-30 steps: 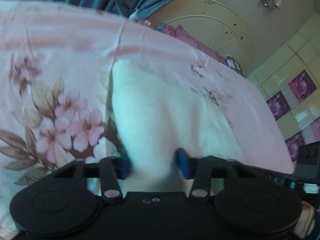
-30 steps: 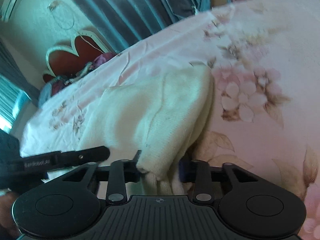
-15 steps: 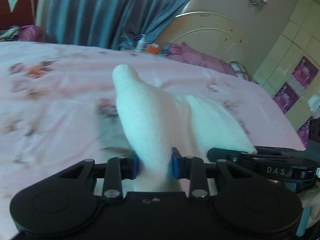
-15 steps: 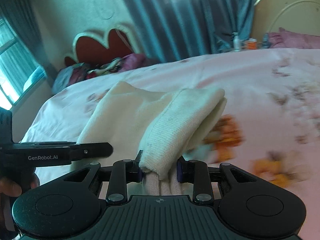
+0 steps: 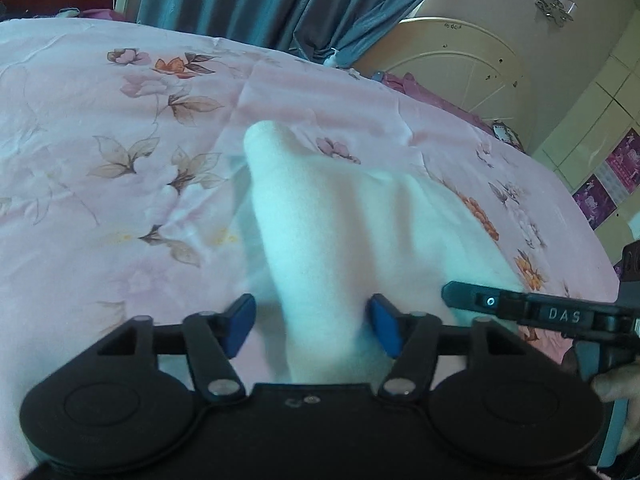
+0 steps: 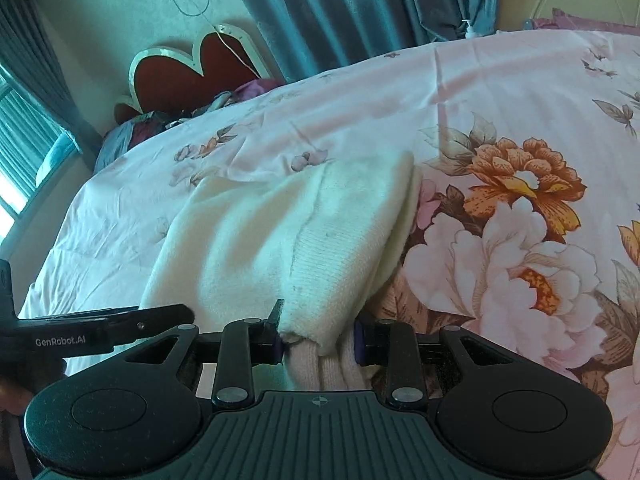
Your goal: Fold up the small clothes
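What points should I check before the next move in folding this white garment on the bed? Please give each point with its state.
1. Right gripper closed on the white garment: ok.
2. Left gripper holding the garment: not ok, its fingers stand apart from the cloth.
3. Garment resting on the floral bedsheet: ok.
4. Folded layers lined up at the far edge: cannot tell.
5. The two grippers apart from each other: ok.

Dim teal-tinted daylight, seemingly from window [image 6: 16,168]; fisheye bends edges; garment [image 5: 320,240] blurred
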Motion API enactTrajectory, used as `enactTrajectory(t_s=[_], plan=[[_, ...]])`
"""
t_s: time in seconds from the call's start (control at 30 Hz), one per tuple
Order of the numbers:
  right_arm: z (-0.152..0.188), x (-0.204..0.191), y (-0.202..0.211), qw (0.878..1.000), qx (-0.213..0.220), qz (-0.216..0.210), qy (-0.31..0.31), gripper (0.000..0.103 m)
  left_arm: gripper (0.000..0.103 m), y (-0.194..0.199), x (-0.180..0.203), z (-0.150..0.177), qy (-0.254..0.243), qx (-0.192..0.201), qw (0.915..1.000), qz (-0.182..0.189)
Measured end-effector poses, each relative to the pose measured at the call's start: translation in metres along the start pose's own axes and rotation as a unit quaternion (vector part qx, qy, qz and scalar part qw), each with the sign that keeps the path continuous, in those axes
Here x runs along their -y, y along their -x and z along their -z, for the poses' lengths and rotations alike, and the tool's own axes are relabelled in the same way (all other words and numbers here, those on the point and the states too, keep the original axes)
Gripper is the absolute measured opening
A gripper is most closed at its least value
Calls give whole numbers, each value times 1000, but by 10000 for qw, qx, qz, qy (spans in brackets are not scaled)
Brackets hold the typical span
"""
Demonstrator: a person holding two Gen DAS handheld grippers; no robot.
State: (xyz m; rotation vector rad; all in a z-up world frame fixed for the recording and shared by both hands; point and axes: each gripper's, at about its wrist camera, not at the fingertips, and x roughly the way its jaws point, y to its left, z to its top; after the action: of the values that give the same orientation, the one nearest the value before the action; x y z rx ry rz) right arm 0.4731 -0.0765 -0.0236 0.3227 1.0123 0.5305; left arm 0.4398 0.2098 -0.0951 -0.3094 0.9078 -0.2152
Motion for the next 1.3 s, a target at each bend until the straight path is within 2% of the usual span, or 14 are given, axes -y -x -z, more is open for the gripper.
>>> enactTrajectory(t_s=[0.1, 0.17, 0.2, 0.23, 0.27, 0.37, 0.4, 0.5, 0.6, 0.8, 0.97, 1.1, 1.2, 1.3], plan=[[-5, 1, 20, 9993, 223, 306, -13, 49, 71, 21, -2, -2, -226, 237, 9990, -310], [-11, 2, 45, 9969, 633, 467, 32, 51, 67, 39, 4, -5, -544, 563, 9955, -535], [-15, 0, 52, 9959, 762, 485, 90, 51, 63, 45, 7, -8, -702, 696, 9940, -474], [-20, -6, 56, 9948, 853, 497, 245, 46, 54, 47, 11, -13, -850, 773, 9926, -400], [-25, -14, 55, 9936, 896, 522, 454, 32, 51, 46, 19, -19, -1040, 803, 9906, -369], [-37, -36, 36, 9907, 754, 522, 1009, 18, 37, 28, 39, -33, -1489, 732, 9856, -322], [-38, -41, 27, 9899, 648, 492, 1160, 15, 30, 20, 43, -36, -1542, 677, 9854, -241], [-33, -43, -1, 9852, 303, 746, 1515, 14, 23, -8, 51, -38, -1625, 331, 9858, -266], [-24, -28, -21, 9826, 54, 1123, 1480, 14, 23, -24, 49, -32, -1605, 137, 9865, -280], [-23, -18, -18, 9838, 52, 1199, 1333, 15, 22, -21, 48, -25, -1606, 207, 9863, -330], [-12, -42, 22, 9833, 383, 1027, 1454, 15, 21, 11, 53, -19, -1475, 501, 9875, -231], [21, -61, 39, 9764, 225, 866, 1965, 15, 21, 33, 61, 11, -1523, 583, 9865, -168], [37, -58, 31, 9698, 30, 1164, 2144, 15, 21, 33, 67, 33, -1646, 528, 9845, -290], [41, -46, 26, 9701, -110, 1355, 2010, 15, 22, 30, 69, 48, -1646, 426, 9846, -411]])
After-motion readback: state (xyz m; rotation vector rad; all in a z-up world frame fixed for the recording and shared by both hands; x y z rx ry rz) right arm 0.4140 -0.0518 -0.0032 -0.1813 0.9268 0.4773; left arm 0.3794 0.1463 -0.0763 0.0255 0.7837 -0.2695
